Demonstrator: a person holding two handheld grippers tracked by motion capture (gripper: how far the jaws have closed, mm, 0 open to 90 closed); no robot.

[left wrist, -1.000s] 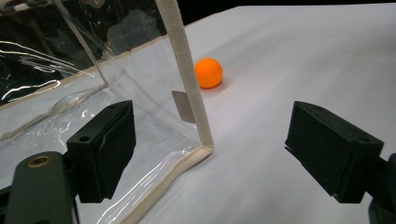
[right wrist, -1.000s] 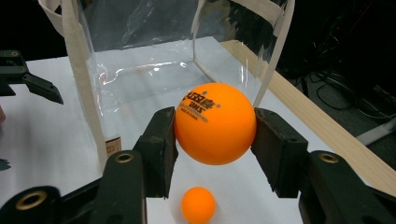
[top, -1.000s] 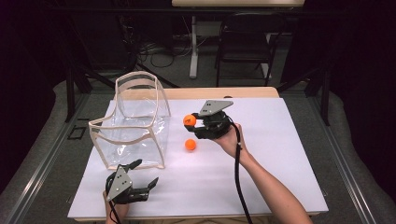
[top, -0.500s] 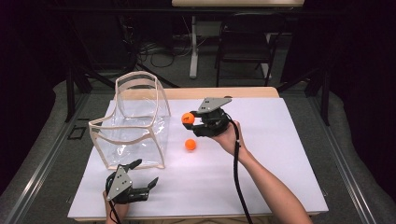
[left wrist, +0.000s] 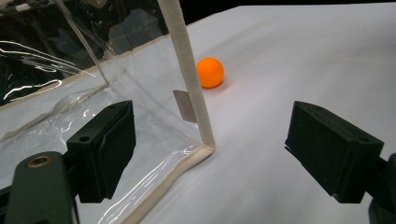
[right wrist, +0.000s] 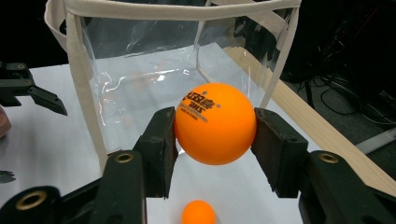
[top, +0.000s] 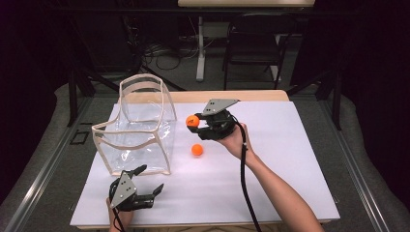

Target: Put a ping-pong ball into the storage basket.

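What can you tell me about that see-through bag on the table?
The clear bag looks like soft transparent plastic, edged with cream fabric trim and carrying looped handles of the same trim. It stands upright with its top open on the white table cover, towards the left. Its walls are creased and glossy. Nothing touches it: both orange balls and both grippers are apart from it.

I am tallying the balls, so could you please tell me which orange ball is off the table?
The ball clamped in the right gripper; the other ball lies on the white table.
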